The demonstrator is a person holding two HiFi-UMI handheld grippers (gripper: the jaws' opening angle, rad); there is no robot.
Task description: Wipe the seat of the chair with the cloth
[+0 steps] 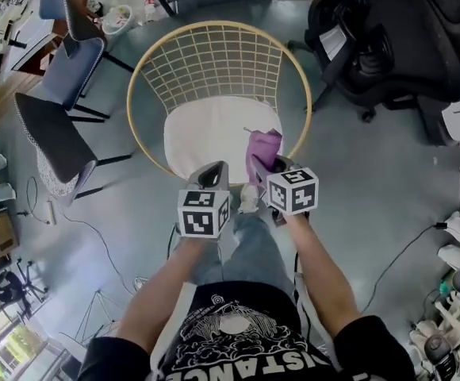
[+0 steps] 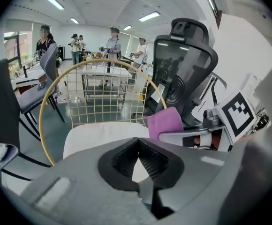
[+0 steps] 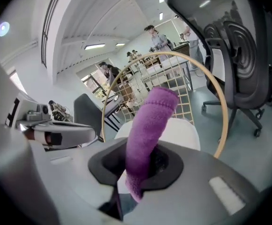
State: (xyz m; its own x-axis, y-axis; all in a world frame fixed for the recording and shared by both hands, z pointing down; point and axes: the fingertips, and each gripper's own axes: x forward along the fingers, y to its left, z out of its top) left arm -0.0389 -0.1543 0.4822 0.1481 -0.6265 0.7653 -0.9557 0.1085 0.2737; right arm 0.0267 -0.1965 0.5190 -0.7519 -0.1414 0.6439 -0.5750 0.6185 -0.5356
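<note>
right gripper (image 1: 276, 163) clamps the purple cloth (image 1: 262, 148) over the near right edge of the white seat (image 1: 206, 133) (left gripper (image 1: 216, 170) closed on nothing, just beside it).

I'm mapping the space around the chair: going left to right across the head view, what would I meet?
First the dark side chair → left gripper → purple cloth, lying over the right edge of the wire chair's white seat → black office chair.
</note>
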